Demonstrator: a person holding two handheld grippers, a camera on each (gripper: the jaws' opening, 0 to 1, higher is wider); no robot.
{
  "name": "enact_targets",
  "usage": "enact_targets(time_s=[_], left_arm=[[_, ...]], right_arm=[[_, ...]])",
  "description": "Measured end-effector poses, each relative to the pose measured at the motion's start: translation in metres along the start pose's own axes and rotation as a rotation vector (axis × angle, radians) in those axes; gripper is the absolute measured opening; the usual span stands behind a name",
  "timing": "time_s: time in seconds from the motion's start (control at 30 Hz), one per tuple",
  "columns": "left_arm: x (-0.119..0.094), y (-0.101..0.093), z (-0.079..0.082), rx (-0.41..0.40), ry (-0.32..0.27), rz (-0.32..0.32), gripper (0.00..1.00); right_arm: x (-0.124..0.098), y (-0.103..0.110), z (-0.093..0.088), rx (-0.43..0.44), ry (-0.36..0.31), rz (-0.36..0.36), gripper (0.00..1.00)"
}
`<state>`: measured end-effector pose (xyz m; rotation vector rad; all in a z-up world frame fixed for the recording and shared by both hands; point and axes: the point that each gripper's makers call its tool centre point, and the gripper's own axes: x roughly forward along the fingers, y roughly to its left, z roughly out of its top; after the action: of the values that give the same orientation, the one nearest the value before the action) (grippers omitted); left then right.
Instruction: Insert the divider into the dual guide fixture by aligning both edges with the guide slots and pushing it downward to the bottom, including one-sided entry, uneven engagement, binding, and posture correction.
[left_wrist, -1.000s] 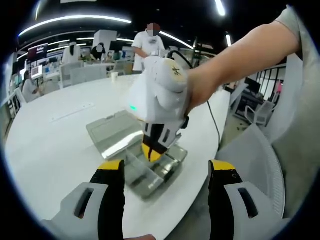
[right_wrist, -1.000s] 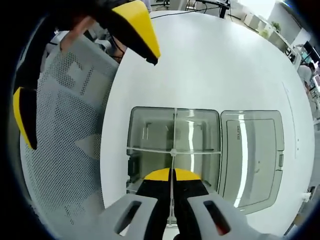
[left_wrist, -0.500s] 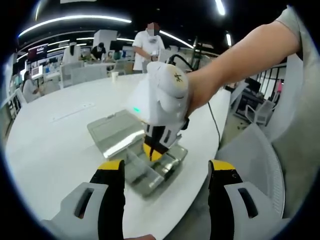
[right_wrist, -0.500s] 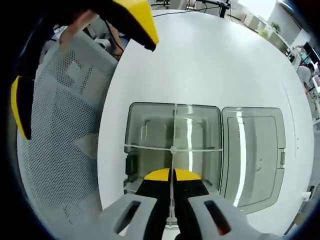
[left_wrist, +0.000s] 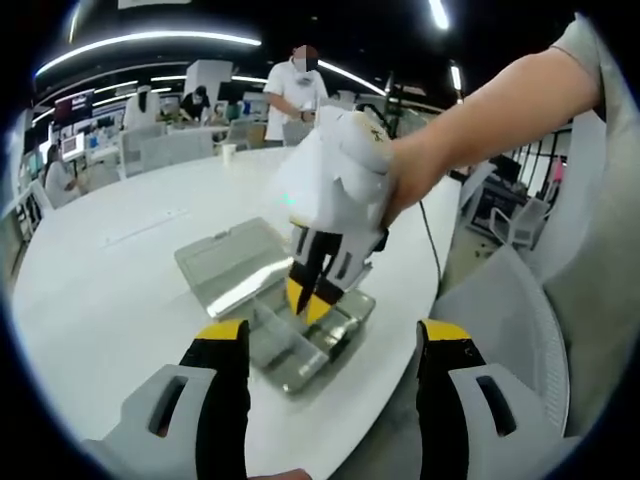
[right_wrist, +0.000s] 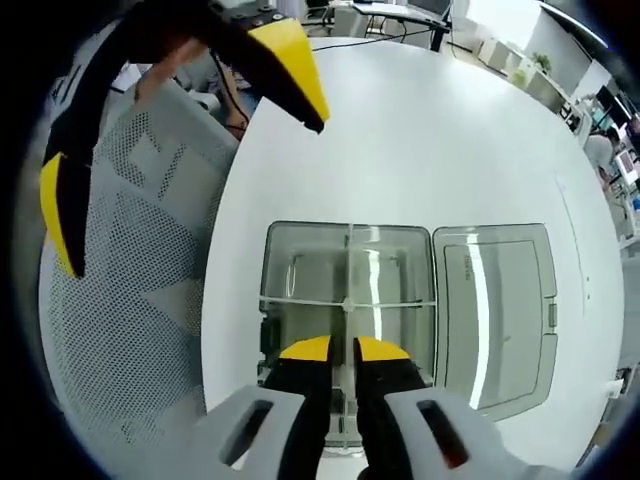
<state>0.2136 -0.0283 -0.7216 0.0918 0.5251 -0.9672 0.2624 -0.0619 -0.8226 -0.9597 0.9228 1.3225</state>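
Standing upright in the clear box (right_wrist: 348, 300), the long divider (right_wrist: 349, 262) ran across the box's middle and crossed a shorter divider at the centre, splitting the box into four compartments. It looked level along its top edge, so you probably had both ends in their slots, though how deep it sat could not be read from above.

Just beside the box, on its far side from you, lay the open lid (right_wrist: 495, 315), flat on the white table (right_wrist: 420, 130).

Your right gripper (right_wrist: 342, 348) hung directly over the near end of the divider with its jaws slightly parted, a narrow gap showing between the yellow tips, so it gripped nothing. In the left gripper view the same gripper (left_wrist: 312, 300) pointed straight down into the box.

Your left gripper (left_wrist: 335, 335) waited near the box's front corner, jaws spread wide and empty, just off the table edge beside a mesh chair (right_wrist: 140, 280).

To finish well, you needed to press evenly on both ends of the divider, keep the tips vertical, and steady the box with the left if it bound.
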Motion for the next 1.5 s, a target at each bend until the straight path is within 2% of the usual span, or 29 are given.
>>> enact_targets(time_s=[0.13, 0.2, 0.3, 0.33, 0.43, 0.5, 0.6, 0.7, 0.8, 0.93, 1.03, 1.17, 1.23, 1.3, 1.5], left_arm=[[-0.001, -0.001, 0.001, 0.003, 0.004, 0.000, 0.67], [-0.002, 0.000, 0.001, 0.002, 0.005, 0.002, 0.67], [-0.004, 0.002, 0.001, 0.003, 0.008, 0.008, 0.68], [-0.005, 0.002, 0.000, 0.002, 0.008, 0.008, 0.68], [-0.008, 0.004, -0.001, 0.001, 0.008, 0.015, 0.69], [-0.011, 0.006, 0.000, 0.002, -0.002, 0.028, 0.71], [-0.012, 0.007, -0.002, -0.009, 0.001, 0.032, 0.74], [-0.013, 0.005, -0.006, -0.007, 0.014, 0.034, 0.76], [-0.014, 0.003, -0.010, -0.016, 0.017, 0.045, 0.80], [-0.017, 0.007, -0.018, -0.052, 0.021, 0.070, 0.81], [-0.021, 0.005, -0.018, -0.056, 0.022, 0.082, 0.83], [-0.024, 0.007, -0.021, -0.065, 0.019, 0.098, 0.87], [-0.027, 0.011, -0.025, -0.097, 0.023, 0.117, 0.89], [-0.030, 0.015, -0.026, -0.109, 0.014, 0.144, 0.89], [-0.037, 0.019, -0.034, -0.129, 0.033, 0.190, 0.93]], right_arm=[[-0.007, 0.001, 0.001, 0.011, -0.071, -0.020, 0.10], [-0.010, 0.001, 0.001, 0.042, -0.100, -0.028, 0.14], [-0.017, 0.002, 0.001, 0.075, -0.180, -0.045, 0.16], [-0.020, 0.003, -0.001, 0.079, -0.183, -0.043, 0.17], [-0.028, 0.010, 0.002, 0.125, -0.283, -0.040, 0.25], [-0.032, 0.013, -0.003, 0.144, -0.293, -0.058, 0.30], [-0.037, 0.021, -0.006, 0.182, -0.346, -0.070, 0.31], [-0.041, 0.027, -0.011, 0.198, -0.366, -0.086, 0.35], [-0.052, 0.034, -0.009, 0.253, -0.452, -0.124, 0.42], [-0.064, 0.043, -0.011, 0.286, -0.490, -0.154, 0.49], [-0.074, 0.049, -0.011, 0.352, -0.550, -0.178, 0.57], [-0.084, 0.054, -0.017, 0.416, -0.593, -0.227, 0.66], [-0.088, 0.057, -0.020, 0.458, -0.608, -0.244, 0.70], [-0.089, 0.061, -0.024, 0.482, -0.606, -0.253, 0.77], [-0.095, 0.068, -0.036, 0.571, -0.595, -0.306, 0.85]])
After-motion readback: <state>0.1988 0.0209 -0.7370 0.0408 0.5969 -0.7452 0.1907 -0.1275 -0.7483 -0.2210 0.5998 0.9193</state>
